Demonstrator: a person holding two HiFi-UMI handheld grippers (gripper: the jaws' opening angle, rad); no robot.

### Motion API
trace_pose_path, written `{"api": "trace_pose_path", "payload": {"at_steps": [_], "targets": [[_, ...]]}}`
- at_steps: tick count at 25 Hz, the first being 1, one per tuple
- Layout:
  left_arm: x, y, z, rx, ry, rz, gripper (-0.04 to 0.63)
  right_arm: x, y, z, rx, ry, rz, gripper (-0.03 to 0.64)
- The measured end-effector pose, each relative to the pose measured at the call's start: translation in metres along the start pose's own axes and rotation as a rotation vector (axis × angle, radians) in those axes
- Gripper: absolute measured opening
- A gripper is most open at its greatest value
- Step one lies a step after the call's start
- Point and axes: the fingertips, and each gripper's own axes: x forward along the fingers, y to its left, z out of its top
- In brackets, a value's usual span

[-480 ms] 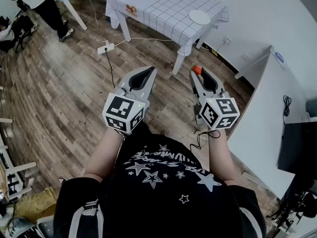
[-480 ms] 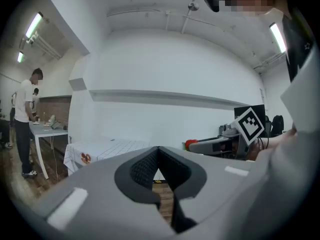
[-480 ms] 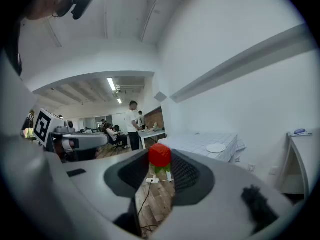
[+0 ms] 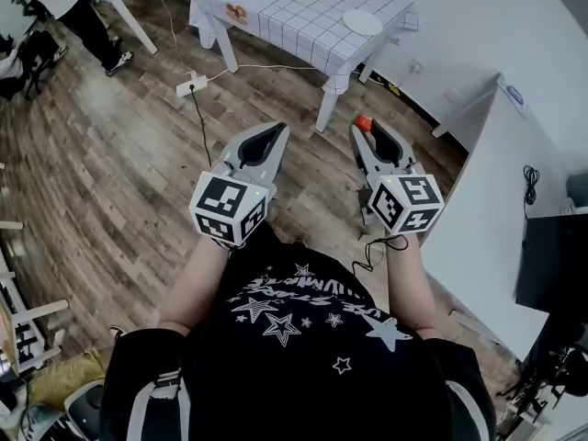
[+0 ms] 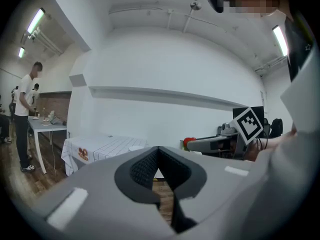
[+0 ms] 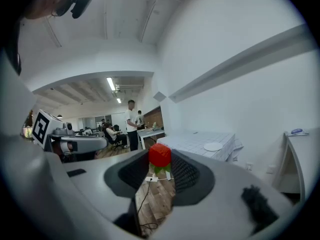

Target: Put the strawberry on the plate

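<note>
A red strawberry [image 4: 364, 122] with green leaves sits pinched at the tips of my right gripper [image 4: 367, 129], held over the wooden floor. In the right gripper view the strawberry [image 6: 160, 155] shows between the black pads. The white plate [image 4: 362, 23] lies on a table with a grid-pattern cloth [image 4: 294, 12], ahead and well apart from both grippers. That plate [image 6: 212, 146] also shows in the right gripper view. My left gripper [image 4: 277, 130] is shut with nothing in it, level with the right one. Its tips [image 5: 158, 149] meet in the left gripper view.
A power strip [image 4: 191, 86] and its cable lie on the floor before the table. A person [image 4: 78, 3] stands by another table at the far left. A white desk [image 4: 491, 191] runs along the right, close to my right arm.
The table and plate have shifted slightly left and up in the head view. Both grippers keep their pose, and the strawberry stays in the right one.
</note>
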Motion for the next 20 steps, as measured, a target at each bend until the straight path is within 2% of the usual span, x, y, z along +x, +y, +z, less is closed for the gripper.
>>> {"api": "trace_pose_path", "payload": {"at_steps": [11, 15, 20], "targets": [[0.002, -0.016, -0.010, -0.001, 0.016, -0.003, 0.009, -0.018, 0.000, -0.001, -0.026, -0.013, -0.003, 0.144], [0.004, -0.021, -0.010, 0.002, 0.009, 0.009, 0.009, -0.027, 0.000, 0.009, -0.038, -0.062, 0.033, 0.145], [-0.001, -0.023, -0.009, -0.002, -0.001, 0.043, 0.009, -0.024, -0.003, 0.005, -0.023, -0.044, 0.052, 0.145]]}}
